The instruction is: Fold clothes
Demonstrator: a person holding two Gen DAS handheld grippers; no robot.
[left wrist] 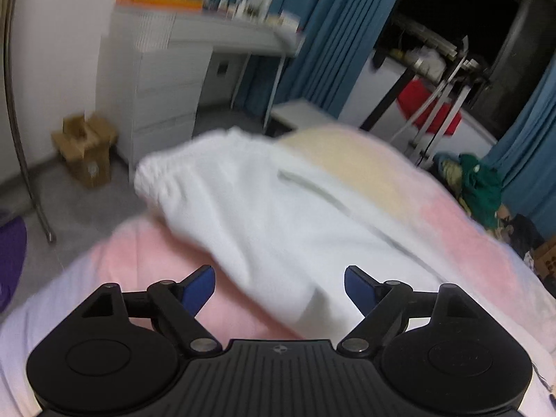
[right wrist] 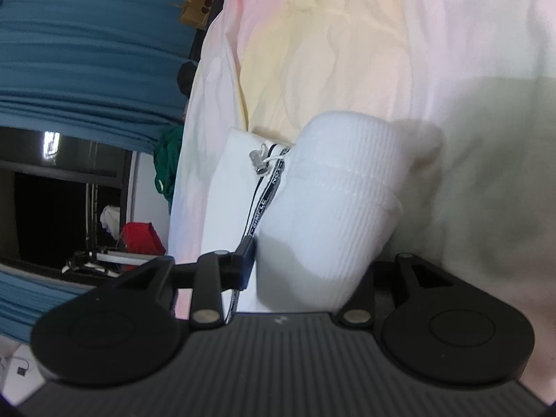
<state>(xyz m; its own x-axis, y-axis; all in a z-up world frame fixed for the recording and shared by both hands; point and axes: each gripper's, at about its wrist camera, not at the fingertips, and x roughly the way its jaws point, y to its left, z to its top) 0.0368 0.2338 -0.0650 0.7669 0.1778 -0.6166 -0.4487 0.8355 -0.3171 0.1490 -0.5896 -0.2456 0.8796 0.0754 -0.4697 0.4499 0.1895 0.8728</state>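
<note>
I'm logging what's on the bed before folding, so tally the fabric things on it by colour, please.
White: 1, the white garment, its ribbed cuff between the right gripper's fingers.
Pastel pink and yellow: 1, the bedsheet beneath it.
Total: 2.
The left gripper is open and holds nothing.

Bed with pink-and-yellow pastel cover carries a white garment lying across it, its ribbed cuff resting on the cover.

White garment blocks left tool; bedspread beside it.
</note>
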